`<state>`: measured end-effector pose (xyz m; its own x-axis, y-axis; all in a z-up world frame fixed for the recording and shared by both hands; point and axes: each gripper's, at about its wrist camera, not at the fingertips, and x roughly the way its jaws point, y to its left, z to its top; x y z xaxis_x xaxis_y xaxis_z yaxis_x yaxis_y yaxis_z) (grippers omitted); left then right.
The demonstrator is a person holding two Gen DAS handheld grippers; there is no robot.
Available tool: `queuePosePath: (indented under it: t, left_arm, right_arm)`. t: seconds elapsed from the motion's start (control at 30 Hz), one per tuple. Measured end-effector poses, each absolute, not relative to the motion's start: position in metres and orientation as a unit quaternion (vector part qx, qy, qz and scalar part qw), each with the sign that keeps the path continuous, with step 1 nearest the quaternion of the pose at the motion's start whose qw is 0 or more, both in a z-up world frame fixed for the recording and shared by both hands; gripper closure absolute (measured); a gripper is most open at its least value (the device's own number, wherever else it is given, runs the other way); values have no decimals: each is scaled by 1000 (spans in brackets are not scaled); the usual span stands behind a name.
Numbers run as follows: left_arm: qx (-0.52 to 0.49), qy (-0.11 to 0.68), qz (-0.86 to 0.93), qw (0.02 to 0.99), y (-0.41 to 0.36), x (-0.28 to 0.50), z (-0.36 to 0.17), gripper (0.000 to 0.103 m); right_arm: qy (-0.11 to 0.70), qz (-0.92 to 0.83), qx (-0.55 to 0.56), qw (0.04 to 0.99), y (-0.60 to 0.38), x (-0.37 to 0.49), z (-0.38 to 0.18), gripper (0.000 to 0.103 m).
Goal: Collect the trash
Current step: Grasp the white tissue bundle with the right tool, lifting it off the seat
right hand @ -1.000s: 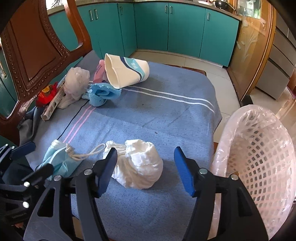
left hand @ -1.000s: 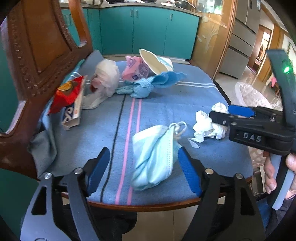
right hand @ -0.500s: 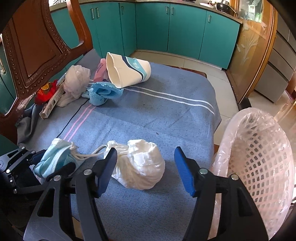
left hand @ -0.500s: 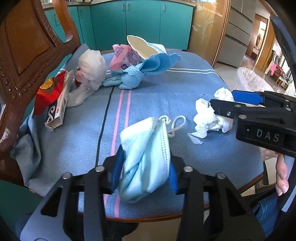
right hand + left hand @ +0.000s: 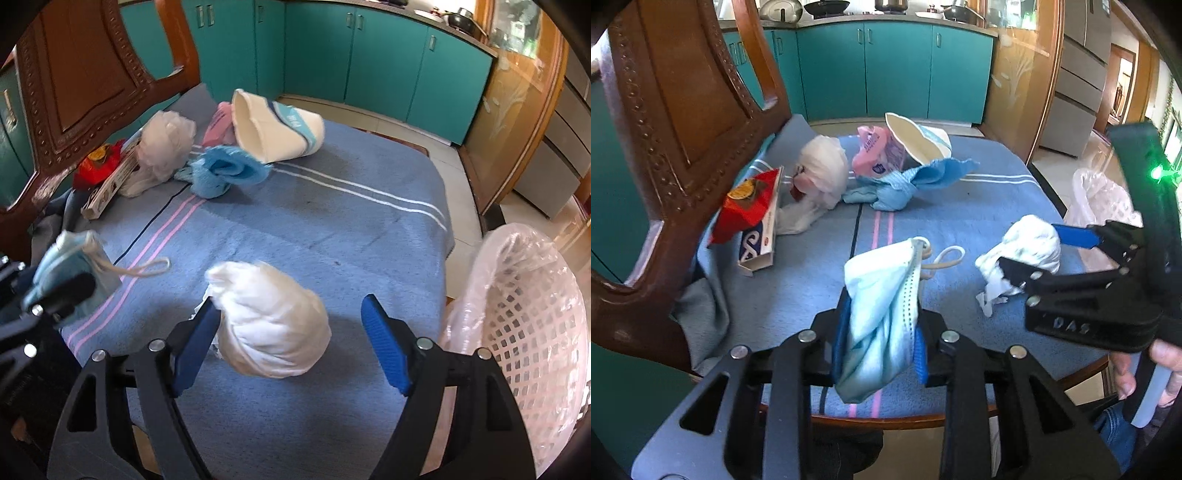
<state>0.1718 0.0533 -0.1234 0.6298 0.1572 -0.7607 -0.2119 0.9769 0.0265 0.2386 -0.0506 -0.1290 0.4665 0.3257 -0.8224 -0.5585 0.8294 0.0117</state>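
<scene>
Your left hand-held gripper is closing on the mask at the bench's near edge, pads pressing its folds so it lifts clear without snagging. Your right hand-held gripper is opening around the tissue wad, one pad touching, nothing clamped. The basket stands just off the bench's right edge, handy for dropping both.

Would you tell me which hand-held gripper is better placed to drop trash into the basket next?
Probably the left hand-held gripper: its jaws are closing on the face mask. The right hand-held gripper only straddles the white tissue wad, jaws opening, though the basket is beside it.
</scene>
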Motion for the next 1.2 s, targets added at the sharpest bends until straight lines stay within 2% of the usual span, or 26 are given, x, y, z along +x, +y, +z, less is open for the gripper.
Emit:
queuePosePath:
  t: [0.1,0.17,0.23,0.27,0.33,0.43,0.57,0.67,0.73,0.87,0.93,1.0,1.2]
  left_arm:
    - [-33,414,102,904,53,170,-119,73]
    - [-33,413,102,904,53,170,-118,73]
    - [-32,413,102,905,52,169,-117,73]
    - [-32,413,101,905,52,168,-117,73]
    - [-31,413,100,905,51,168,-117,73]
    - [-32,412,100,905,51,167,-117,73]
    - [-31,413,98,905,49,167,-117,73]
    - [-32,416,99,903,49,168,-120,73]
    - [-32,418,97,903,47,168,-121,73]
    - [-32,418,94,903,46,168,-122,73]
    - [-33,419,95,903,46,169,-123,73]
    - [-33,419,96,902,47,169,-123,73]
    - [-34,417,104,902,53,163,-121,72]
  right_arm:
    - [443,273,-136,843,-45,235,-130,27]
    - [442,283,-133,841,-43,233,-130,39]
    - [444,293,-125,837,-43,233,-129,55]
    - [444,297,-122,836,-44,232,-128,59]
    - [441,302,-121,836,-43,230,-126,63]
    - [437,302,-124,838,-43,229,-123,63]
    - [449,319,-96,829,-53,233,-117,63]
    - [452,303,-81,835,-61,239,-115,56]
    - [455,294,-78,837,-63,241,-117,49]
    - [454,284,-81,841,-63,242,-119,41]
    - [444,274,-91,848,-60,241,-119,32]
    - [430,265,-106,856,-55,240,-120,28]
    - [417,243,-129,866,-39,251,-134,27]
